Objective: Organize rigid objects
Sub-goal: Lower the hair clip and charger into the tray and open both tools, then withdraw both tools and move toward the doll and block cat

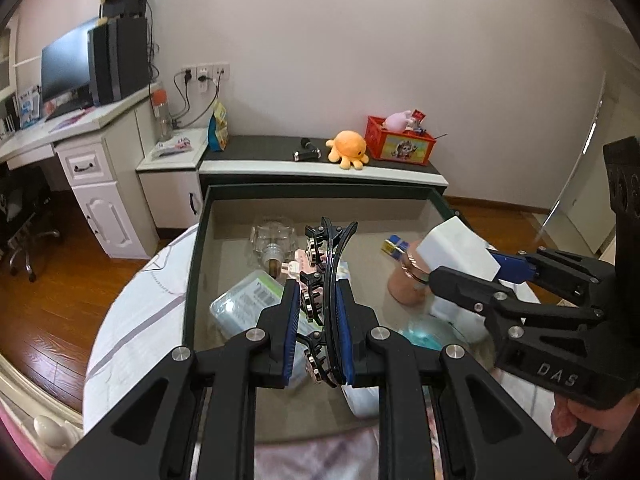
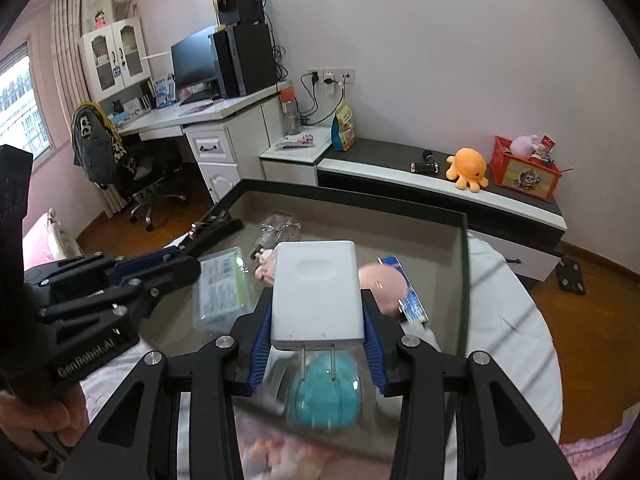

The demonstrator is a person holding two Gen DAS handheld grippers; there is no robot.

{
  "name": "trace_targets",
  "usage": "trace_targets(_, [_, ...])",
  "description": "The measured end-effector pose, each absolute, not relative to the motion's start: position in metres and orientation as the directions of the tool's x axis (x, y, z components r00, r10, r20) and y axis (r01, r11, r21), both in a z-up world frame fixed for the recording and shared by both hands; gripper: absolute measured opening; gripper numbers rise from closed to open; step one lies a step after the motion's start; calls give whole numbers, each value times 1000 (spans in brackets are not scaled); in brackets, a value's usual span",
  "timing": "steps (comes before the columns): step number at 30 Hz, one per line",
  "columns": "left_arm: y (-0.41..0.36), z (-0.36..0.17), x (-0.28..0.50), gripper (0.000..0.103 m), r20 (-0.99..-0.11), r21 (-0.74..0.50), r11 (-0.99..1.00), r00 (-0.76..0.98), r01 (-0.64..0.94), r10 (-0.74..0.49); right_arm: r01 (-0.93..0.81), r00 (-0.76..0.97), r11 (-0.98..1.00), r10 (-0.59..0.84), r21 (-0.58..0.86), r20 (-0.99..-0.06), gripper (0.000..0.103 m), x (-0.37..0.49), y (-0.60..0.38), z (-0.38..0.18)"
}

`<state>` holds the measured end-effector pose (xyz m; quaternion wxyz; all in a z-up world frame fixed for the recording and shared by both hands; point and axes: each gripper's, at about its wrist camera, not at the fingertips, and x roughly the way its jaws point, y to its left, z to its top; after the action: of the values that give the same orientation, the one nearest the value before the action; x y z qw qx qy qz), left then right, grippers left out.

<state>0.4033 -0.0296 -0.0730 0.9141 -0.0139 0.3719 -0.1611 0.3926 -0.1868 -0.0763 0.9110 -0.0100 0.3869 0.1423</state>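
A black hair clip [image 1: 326,300] is clamped between the nearly closed fingers of the left gripper [image 1: 318,336], held above the glass-walled box [image 2: 464,280]. A white plug-in charger [image 2: 316,290], prongs toward the camera, is gripped by the right gripper [image 2: 318,344] over the box. A clear plastic case [image 2: 222,288], glass bottle [image 1: 274,240] and pink object [image 2: 382,286] are seen inside the box.
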Motion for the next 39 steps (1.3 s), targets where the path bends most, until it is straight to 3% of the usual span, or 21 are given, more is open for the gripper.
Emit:
trace_targets(10, [-30,-111,431,20,-724,-161,952,624,261,-294,-290,629,957,212,27,-748,42,419,-170,-103])
trace_targets(11, [-31,-111,430,29,-726,-156,954,625,258,-288,-289,632,957,205,17,-748,42,419,-169,-103])
trace_targets(12, [-30,-110,427,47,-726,-150,956,629,251,-279,-290,632,957,200,11,-749,43,419,-167,-102])
trace_targets(14, [-26,-108,422,58,-720,-123,968,652,219,-239,-282,639,959,185,-4,-746,50,416,-168,-101])
trace_targets(16, [-17,-103,415,65,-710,-132,971,665,200,-233,-265,650,964,181,2,-738,71,413,-173,-99])
trace_targets(18, [-7,-98,407,87,-702,-152,973,674,172,-229,-246,662,969,187,25,-726,87,409,-180,-95])
trace_targets(20, [1,-88,392,101,-674,-167,974,703,155,-228,-227,660,973,191,50,-726,91,404,-186,-91])
trace_targets(21, [3,-83,385,103,-657,-167,974,720,150,-224,-215,665,975,186,53,-724,103,400,-188,-90])
trace_targets(39, [-5,-27,251,103,-575,-57,992,809,111,-124,-68,782,977,178,203,-597,103,258,-226,-40])
